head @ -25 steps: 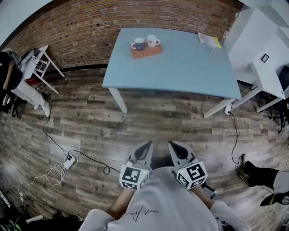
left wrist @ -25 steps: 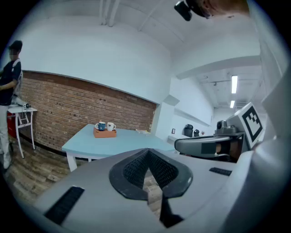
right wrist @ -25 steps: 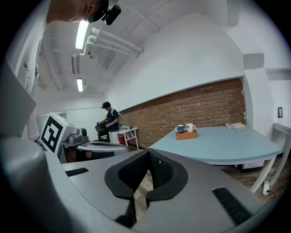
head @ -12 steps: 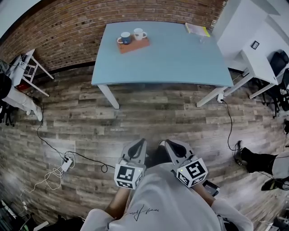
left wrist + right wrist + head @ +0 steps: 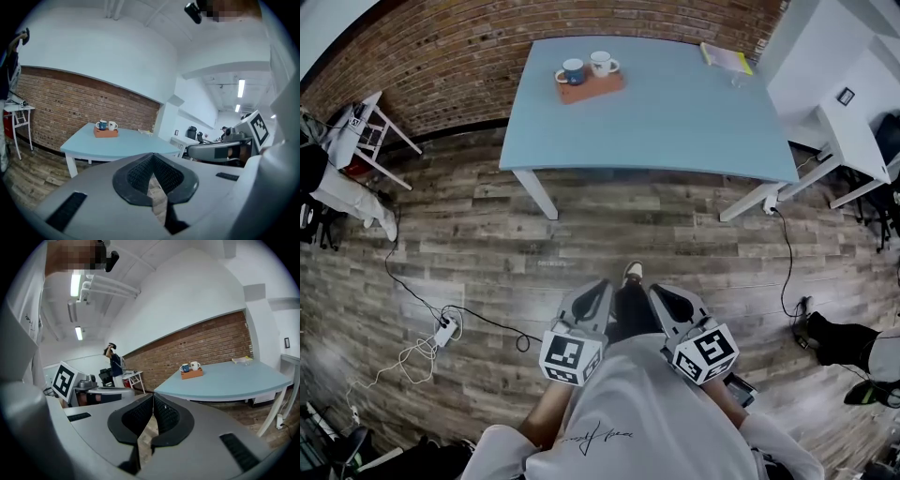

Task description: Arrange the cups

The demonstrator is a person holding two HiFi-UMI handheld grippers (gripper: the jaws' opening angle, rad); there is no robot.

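A blue cup (image 5: pixel 572 70) and a white cup (image 5: pixel 602 63) stand side by side on a brown block (image 5: pixel 591 85) at the far left of the light blue table (image 5: pixel 656 112). The same blue cup (image 5: pixel 101 125) and white cup (image 5: pixel 112 125) show small in the left gripper view, and the blue cup (image 5: pixel 185 367) and white cup (image 5: pixel 195 365) in the right gripper view. My left gripper (image 5: pixel 598 292) and right gripper (image 5: pixel 662 298) are held close to my body, far from the table over the wooden floor. Both are shut and hold nothing.
A yellow booklet (image 5: pixel 727 58) lies at the table's far right corner. White desks (image 5: pixel 848 141) stand to the right, a white chair (image 5: pixel 380 136) to the left by the brick wall. Cables and a power strip (image 5: pixel 443 333) lie on the floor at left. A person's shoe (image 5: pixel 834 342) shows at right.
The head view has shifted, so the table sits slightly differently in frame. My foot now shows between the grippers. Both grippers have stayed shut near my body.
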